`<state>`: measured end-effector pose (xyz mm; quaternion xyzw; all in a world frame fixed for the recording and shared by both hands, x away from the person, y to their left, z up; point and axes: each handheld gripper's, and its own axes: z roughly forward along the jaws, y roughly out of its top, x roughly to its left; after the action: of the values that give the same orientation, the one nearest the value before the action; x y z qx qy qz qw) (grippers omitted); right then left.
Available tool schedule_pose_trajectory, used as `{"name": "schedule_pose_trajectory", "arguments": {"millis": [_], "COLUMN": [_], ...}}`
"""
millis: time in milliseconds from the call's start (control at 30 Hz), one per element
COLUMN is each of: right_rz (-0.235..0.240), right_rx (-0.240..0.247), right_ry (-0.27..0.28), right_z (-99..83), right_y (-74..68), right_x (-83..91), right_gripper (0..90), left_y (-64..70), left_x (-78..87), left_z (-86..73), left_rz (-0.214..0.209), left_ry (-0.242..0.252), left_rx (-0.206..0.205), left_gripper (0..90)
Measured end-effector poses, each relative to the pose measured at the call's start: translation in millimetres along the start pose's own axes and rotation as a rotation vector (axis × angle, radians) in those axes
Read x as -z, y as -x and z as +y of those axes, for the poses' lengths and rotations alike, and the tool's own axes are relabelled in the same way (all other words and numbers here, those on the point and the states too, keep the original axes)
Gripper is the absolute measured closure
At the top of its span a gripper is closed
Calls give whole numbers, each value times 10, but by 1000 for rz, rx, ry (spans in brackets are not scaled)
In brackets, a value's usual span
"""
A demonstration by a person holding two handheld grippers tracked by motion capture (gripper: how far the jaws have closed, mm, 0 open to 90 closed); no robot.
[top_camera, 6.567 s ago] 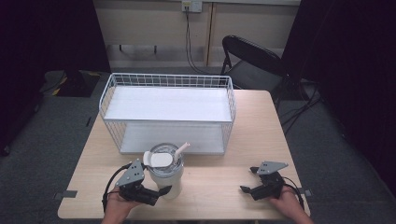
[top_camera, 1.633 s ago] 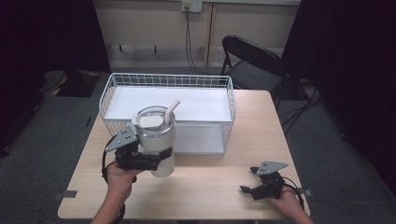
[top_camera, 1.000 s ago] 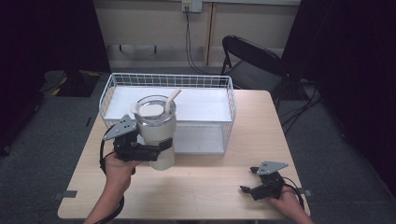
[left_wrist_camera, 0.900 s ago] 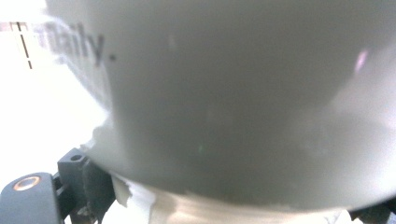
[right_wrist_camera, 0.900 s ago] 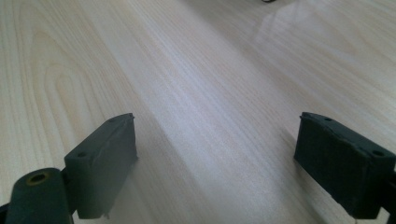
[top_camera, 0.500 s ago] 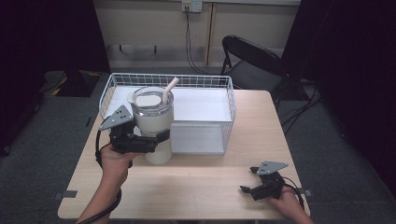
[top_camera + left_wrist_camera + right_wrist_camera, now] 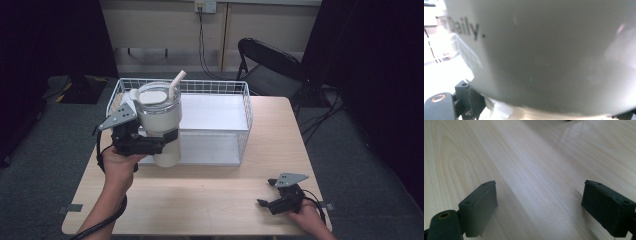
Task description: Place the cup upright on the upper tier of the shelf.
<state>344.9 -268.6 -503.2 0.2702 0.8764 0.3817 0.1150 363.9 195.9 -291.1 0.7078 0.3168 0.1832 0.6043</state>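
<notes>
A grey tumbler with a clear lid and a cream straw hangs in the air over the near left corner of the white wire basket. My left gripper is shut on the tumbler's body. In the left gripper view the tumbler's grey wall, printed "Daily.", sits right against the camera. My right gripper rests open on the wooden table near the front right, with nothing between its jaws. The right gripper view has its two black pads wide apart over bare wood.
The wire basket stands at the back of the table and has a white floor. A black folding chair stands behind the table on the right. Grey carpet surrounds the table.
My left gripper has lifted the tumbler off the table and carried it up and back toward the basket's left corner. The right gripper has stayed still.
</notes>
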Motion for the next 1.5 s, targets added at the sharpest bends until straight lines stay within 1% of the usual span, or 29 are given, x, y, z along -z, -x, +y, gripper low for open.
{"name": "schedule_pose_trajectory", "arguments": {"millis": [267, 333, 400, 433, 567, 700, 867, 933, 1067, 1133, 1233, 1400, 1500], "right_rz": [0, 0, 0, 0, 0, -1, 0, 0, -1, -1, -1, -1, -1], "right_rx": [0, 1, 0, 1, 0, 1, 0, 0, -1, -1, 1, 0, 0], "right_ry": [0, 0, 0, 0, 0, 0, 0, 0, 1, 1, 1, 2, 2], "right_z": [0, 0, 0, 0, 0, 0, 0, 0, 0, 0, 0, 0, 0], "right_y": [0, 1, 0, 1, 0, 1, 0, 0, -1, -1, 2, 1, 1], "right_x": [0, 0, 0, 0, 0, 0, 0, 0, 0, -1, -1, -1, -1], "right_gripper": [122, 122, 122, 122, 122, 122, 122, 122, 122, 122, 122, 122, 122], "left_y": [-54, -61, -61, -67, -86, -103, -111, -124, -143, -162, -177, -200, -217], "left_x": [27, 36, 39, 43, 42, 49, 45, 39, 39, 38, 34, 13, -13], "left_z": [104, 137, 165, 180, 229, 286, 362, 398, 435, 477, 502, 557, 585], "left_rz": [18, 22, 25, 31, 42, 49, 61, 64, 70, 80, 79, 90, 91], "left_ry": [15, 19, 16, 14, 11, 16, 21, 25, 30, 27, 28, 26, 30], "left_rx": [12, 5, 6, -5, 1, -6, -11, -4, -3, -7, -6, -13, -4], "left_gripper": [92, 92, 92, 92, 92, 92, 92, 92, 92, 92, 92, 92, 92]}}
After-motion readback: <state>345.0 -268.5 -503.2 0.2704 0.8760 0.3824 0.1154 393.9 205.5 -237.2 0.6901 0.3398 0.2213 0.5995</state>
